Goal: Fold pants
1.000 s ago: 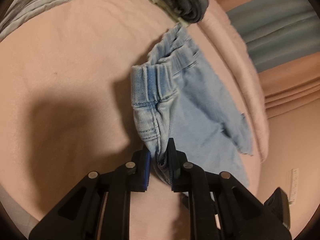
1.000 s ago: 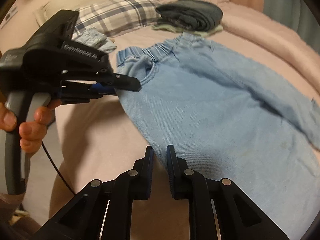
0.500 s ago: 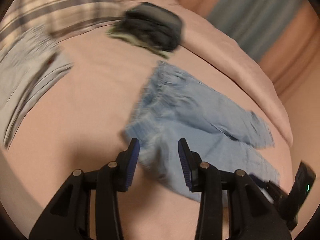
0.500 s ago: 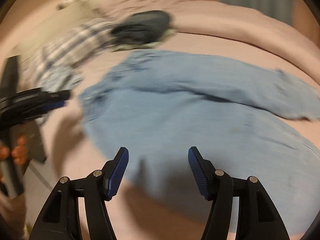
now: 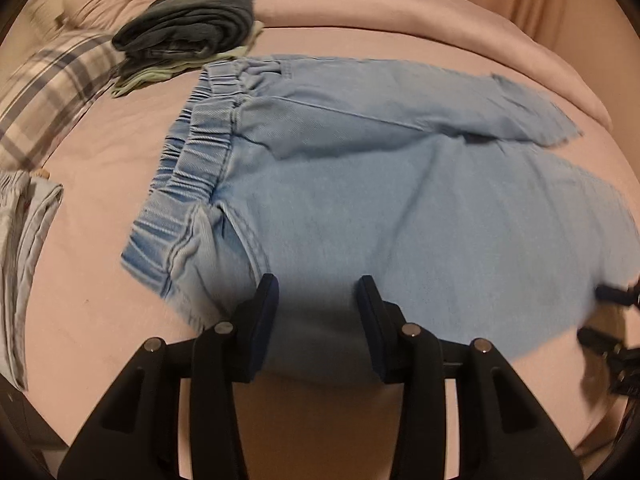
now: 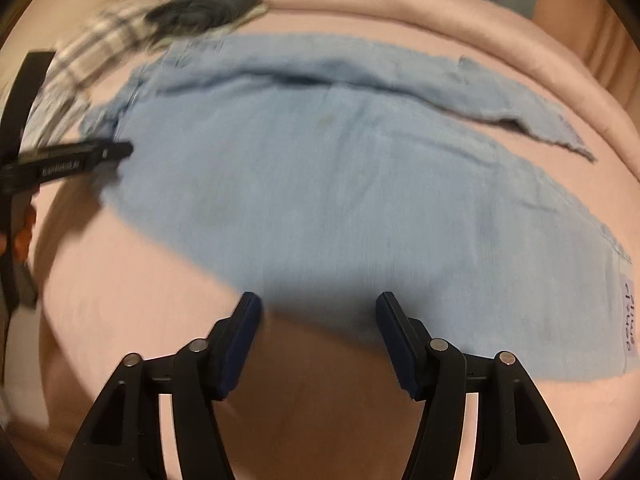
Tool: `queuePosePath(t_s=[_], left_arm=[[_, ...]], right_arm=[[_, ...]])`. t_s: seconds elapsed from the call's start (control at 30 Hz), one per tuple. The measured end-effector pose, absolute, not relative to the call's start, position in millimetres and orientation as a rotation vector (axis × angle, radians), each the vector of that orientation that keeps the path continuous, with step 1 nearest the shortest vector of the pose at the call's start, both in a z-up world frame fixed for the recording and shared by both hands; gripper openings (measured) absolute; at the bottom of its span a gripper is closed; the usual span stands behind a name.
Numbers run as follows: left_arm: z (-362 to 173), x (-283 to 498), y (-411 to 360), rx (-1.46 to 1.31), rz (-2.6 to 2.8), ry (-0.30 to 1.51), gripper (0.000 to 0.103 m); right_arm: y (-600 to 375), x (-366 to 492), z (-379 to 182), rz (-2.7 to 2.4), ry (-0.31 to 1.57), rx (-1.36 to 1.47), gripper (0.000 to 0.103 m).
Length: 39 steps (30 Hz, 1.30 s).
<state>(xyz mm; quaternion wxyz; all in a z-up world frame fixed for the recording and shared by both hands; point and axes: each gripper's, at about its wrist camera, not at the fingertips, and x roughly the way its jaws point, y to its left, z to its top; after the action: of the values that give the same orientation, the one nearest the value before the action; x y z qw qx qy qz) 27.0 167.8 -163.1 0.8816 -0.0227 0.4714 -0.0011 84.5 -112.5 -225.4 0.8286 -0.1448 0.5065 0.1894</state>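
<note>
Since a second ago both grippers have let go: my left gripper (image 5: 316,296) was clamped on the waistband corner of the pants (image 5: 400,208) and its jaws have just been opening, with only cloth lying below them now, nothing pinched; my right gripper (image 6: 318,316) was nearly closed and has just been opening too, and hangs released over the near edge of the fabric. Both wrist views have swung, so the garment now fills the middle of each frame.

I judge the spreading step done: the pants lie flat on the pink bed (image 5: 100,280), waistband (image 5: 192,184) toward the left of the left wrist view, the two legs running to the right, the far leg along the upper right. The fold itself has not begun. Next I would need a fresh hold, most likely one gripper at the waistband and one at the hem (image 6: 612,248) of the near leg, to carry that leg over the other; the cloth is limp, so both pinches should take one layer cleanly.

Counted: one pair of light blue pants, two grippers, one dark folded stack (image 5: 188,36) at upper left, one plaid pillow (image 5: 48,92), one pale folded garment (image 5: 24,240) at the left edge
</note>
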Motion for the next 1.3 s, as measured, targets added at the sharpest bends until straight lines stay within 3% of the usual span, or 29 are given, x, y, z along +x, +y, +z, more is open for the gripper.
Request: queuePosePath(t_s=[0.2, 0.27, 0.5, 0.9, 1.3], left_arm=[[-137, 33, 174, -0.161, -0.085, 0.995, 0.061], [-129, 50, 177, -0.143, -0.066, 0.971, 0.063], [-101, 128, 193, -0.098, -0.05, 0.925, 0.064], [-134, 251, 240, -0.084, -0.057, 1.071, 0.064], [-143, 285, 248, 0.052, -0.166, 1.197, 0.063]], right_arm=[[-117, 100, -206, 0.51, 1.08, -0.293, 0.062], [-119, 117, -193, 0.55, 1.029, -0.241, 0.068], [-100, 203, -172, 0.549, 0.894, -0.278, 0.068], [-58, 339, -185, 0.588, 0.917, -0.386, 0.068], [-18, 414, -224, 0.741, 1.108, -0.559, 0.069]])
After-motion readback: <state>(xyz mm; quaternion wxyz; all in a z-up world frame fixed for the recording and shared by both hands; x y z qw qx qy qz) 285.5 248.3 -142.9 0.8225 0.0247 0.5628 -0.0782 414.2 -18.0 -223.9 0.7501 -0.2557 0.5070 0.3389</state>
